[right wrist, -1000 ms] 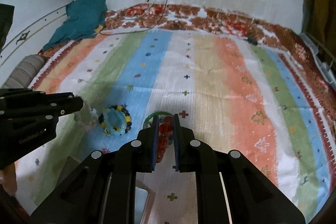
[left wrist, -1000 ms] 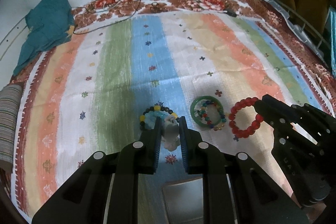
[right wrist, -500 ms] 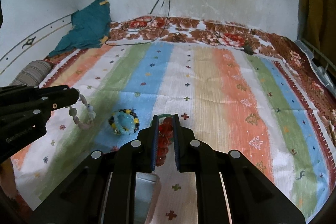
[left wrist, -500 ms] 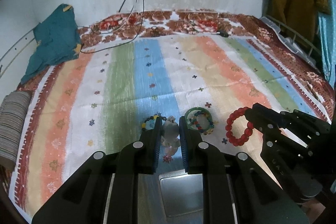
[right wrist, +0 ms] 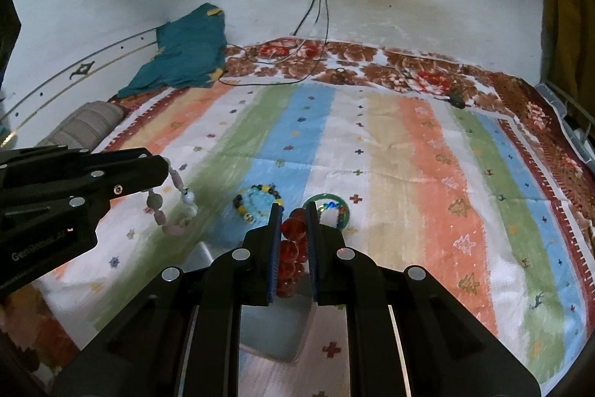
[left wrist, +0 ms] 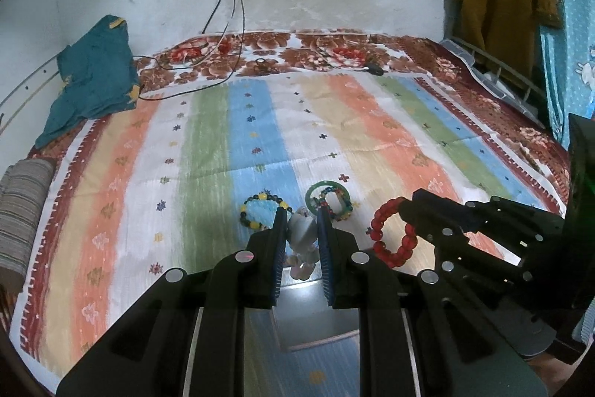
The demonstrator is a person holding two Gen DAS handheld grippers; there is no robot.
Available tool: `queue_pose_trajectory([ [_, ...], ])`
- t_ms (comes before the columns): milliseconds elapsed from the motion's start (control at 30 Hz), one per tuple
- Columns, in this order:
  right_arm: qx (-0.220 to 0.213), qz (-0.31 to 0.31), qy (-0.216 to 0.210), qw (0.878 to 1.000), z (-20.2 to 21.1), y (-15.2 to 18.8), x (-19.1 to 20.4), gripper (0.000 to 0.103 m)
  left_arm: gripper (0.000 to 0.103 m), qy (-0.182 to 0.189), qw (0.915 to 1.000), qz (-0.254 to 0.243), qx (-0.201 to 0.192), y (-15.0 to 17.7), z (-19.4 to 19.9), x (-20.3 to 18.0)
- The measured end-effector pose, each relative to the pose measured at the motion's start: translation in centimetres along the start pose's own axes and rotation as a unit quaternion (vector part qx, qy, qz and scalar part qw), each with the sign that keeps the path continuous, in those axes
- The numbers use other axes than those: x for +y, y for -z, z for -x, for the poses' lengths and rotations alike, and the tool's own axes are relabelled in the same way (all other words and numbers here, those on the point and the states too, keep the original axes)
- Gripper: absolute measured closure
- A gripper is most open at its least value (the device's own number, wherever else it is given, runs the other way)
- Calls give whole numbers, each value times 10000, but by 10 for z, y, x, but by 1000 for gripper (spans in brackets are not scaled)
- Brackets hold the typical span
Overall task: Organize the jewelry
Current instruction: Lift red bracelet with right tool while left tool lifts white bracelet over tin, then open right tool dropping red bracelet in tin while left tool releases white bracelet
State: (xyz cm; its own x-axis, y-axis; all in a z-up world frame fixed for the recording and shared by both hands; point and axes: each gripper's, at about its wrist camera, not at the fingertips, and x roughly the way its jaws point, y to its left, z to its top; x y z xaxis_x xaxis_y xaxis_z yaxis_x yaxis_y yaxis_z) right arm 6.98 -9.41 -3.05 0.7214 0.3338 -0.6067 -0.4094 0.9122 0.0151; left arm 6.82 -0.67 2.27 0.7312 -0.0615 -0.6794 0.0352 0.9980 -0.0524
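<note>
My left gripper (left wrist: 302, 215) is shut on a pale pink and white bead bracelet (left wrist: 303, 240), which hangs from it above the striped bedspread (left wrist: 208, 151). The same pale bracelet (right wrist: 174, 207) dangles from the left gripper (right wrist: 163, 170) in the right wrist view. My right gripper (right wrist: 293, 211) is shut on a red bead bracelet (right wrist: 292, 248); that red bracelet (left wrist: 390, 229) hangs as a loop in the left wrist view. On the bedspread lie a light blue, yellow and black bead bracelet (left wrist: 260, 211) and a green bangle (left wrist: 329, 198) with a multicoloured bead bracelet inside it.
A grey open box (left wrist: 316, 319) lies on the bed just below both grippers, partly hidden by them. A teal cloth (left wrist: 93, 80) and a striped pillow (left wrist: 22, 218) sit at the left. Charger cables (left wrist: 223, 36) run from a wall socket across the bed's far end.
Both grippers have risen and drawn back toward the near edge, lifting the pale bracelet and the red bracelet off the bedspread. The jewelry left on the bed looks farther off.
</note>
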Motion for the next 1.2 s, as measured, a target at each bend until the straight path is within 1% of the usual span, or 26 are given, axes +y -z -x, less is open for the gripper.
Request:
queue_pose_trajectory([
  [200,41,15,-116,9999,6,10,8,89,87,48,9999,-9,102,10,2,-2],
  [333,76,32,-164,9998,8,14,11,89,87,101,9999,37,93,14,6,-1],
  [500,181,-127,-245,9995,7,16,6,88,86,187,9995,145,229,17,5,1],
  [533,189,-140,-185,9996,7,16,5,84,84,132,9994,196,252,17,5,2],
  [567,179,-180,-93,9996,7,16,2,70,77,48,9993,245,278,17,4,5],
  [600,143,-247,-34,9996,8,15,-1,64,73,15,9992,271,287,16,2,6],
  [733,193,-441,130,9988,4,15,-15,63,68,-115,9984,427,338,16,0,15],
  [800,235,-490,155,9984,2,15,-19,60,62,-171,9983,436,337,16,-1,16],
  [933,276,-553,179,9979,0,15,-23,57,54,-288,9982,389,363,15,-4,17],
  [1000,282,-567,183,9978,-1,13,-25,51,52,-354,9978,388,417,15,-7,19],
  [1067,289,-606,194,9976,-3,12,-28,47,49,-447,9969,437,470,13,-12,23],
  [1200,315,-733,208,9966,-8,9,-36,43,48,-518,9952,596,575,9,-21,34],
])
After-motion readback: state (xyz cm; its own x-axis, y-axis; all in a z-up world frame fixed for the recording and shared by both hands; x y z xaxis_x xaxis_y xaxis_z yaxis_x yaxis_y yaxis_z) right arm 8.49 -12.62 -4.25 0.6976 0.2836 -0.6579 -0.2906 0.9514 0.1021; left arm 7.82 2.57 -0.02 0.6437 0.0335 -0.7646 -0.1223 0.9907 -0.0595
